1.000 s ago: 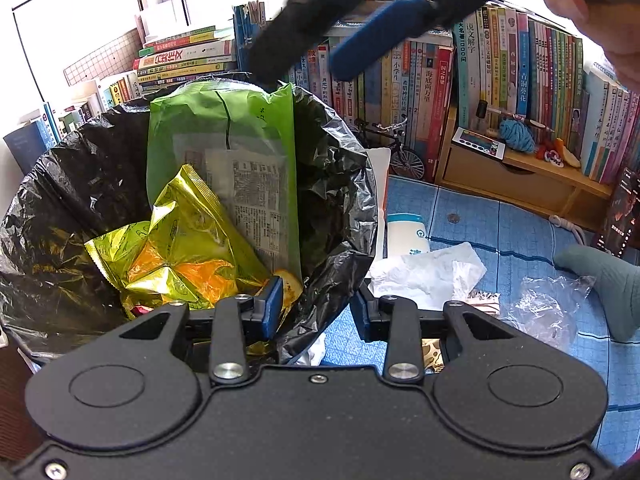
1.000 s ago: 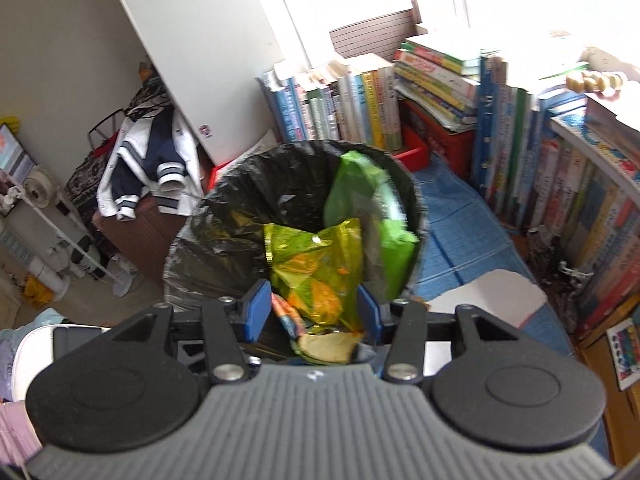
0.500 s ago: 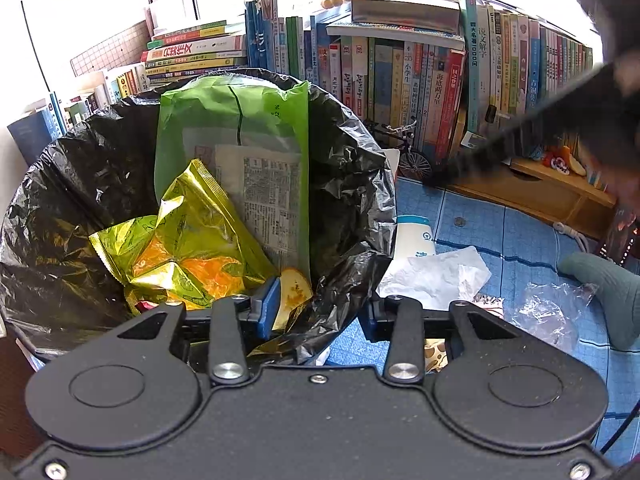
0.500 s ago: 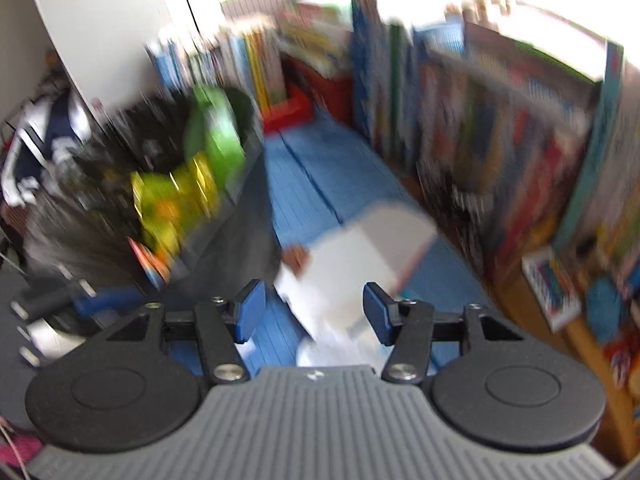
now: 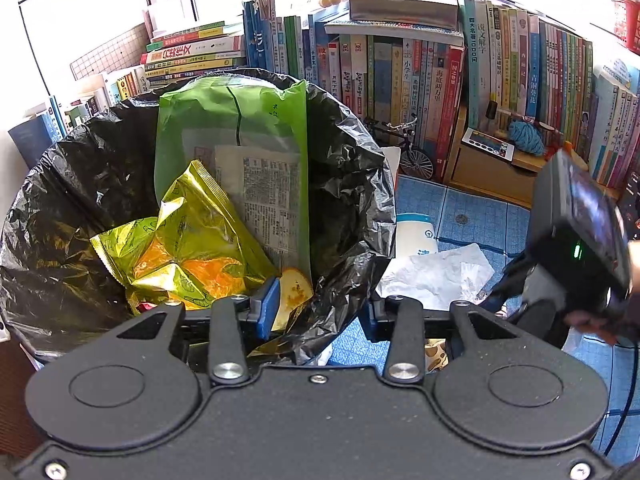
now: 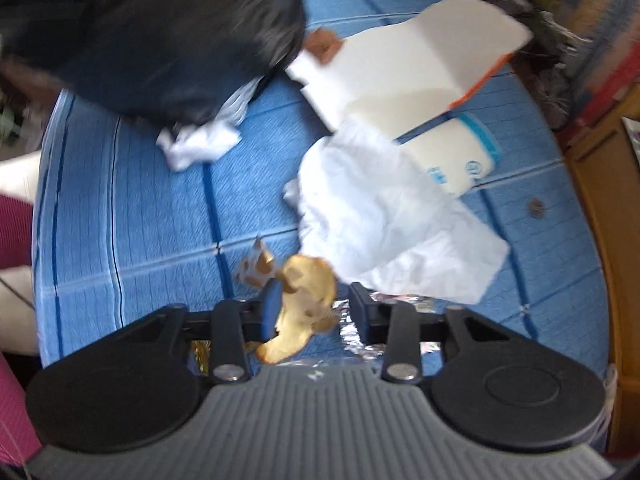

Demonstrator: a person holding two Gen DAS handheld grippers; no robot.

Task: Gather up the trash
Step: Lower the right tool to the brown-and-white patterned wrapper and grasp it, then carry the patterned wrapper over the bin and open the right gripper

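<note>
Closing right gripper (image 6: pixel 316 312) straddles a fruit peel (image 6: pixel 304 300) on the mat (image 6: pixel 132 216), pads not yet pressing; left gripper (image 5: pixel 318 312) pinches the bin bag (image 5: pixel 344 184) rim at 12 o'clock; next: clamp, lift.

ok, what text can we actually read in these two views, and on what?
"海底两万里": red book spine.
"说文解字": white book spine.
"1000问": teal book spine.
"12 %": tall green plastic bag.
Too small: white printed panel on that bag.
Blurred or partly hidden: blue print on the white paper cup.
Other spines: not reliably readable.
</note>
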